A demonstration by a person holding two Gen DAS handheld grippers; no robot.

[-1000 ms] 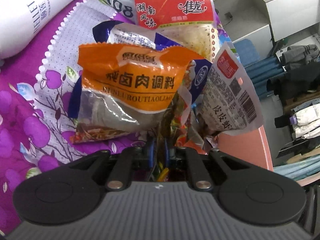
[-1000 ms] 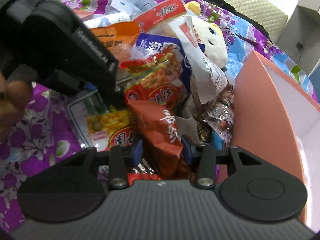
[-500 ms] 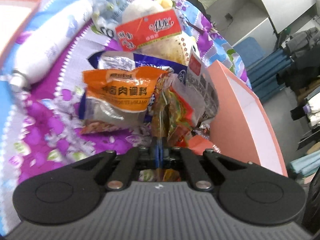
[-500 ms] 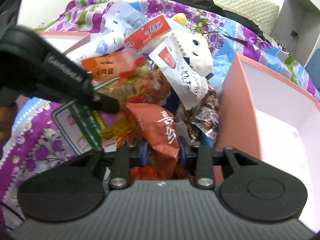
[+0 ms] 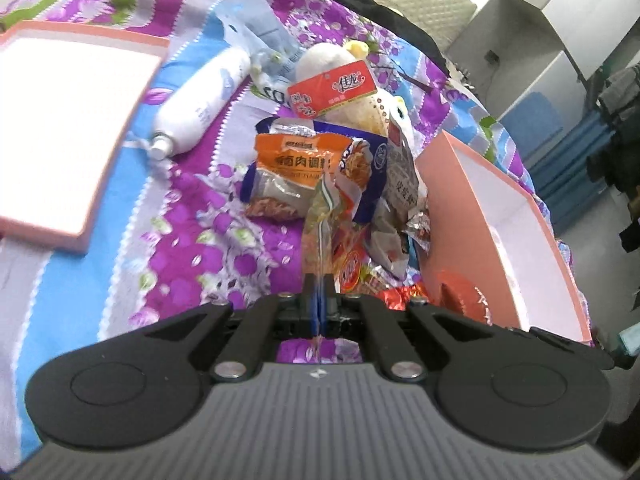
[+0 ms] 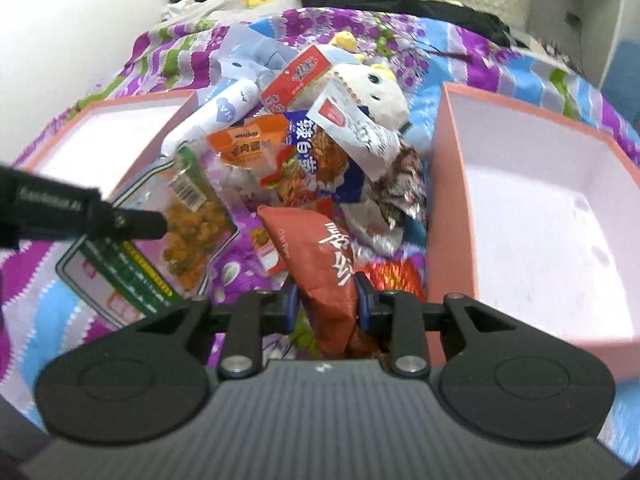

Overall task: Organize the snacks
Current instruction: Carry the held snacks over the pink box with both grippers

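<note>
Mid-sort, both pickups made. Left gripper (image 5: 319, 300) pinched tight on the thin edge of a clear, crinkly packet (image 6: 188, 216) of yellow pieces, hanging flat ahead of its jaws. Right gripper (image 6: 325, 300) clamped round a puffy red-orange foil bag (image 6: 320, 256), bulging up between the pads. Next, by the look of it: carrying each across to a pink box, the right one (image 6: 452, 200) just beside its jaws, the left one (image 6: 120, 108) beyond the pile (image 6: 320, 152) of glossy wrappers
</note>
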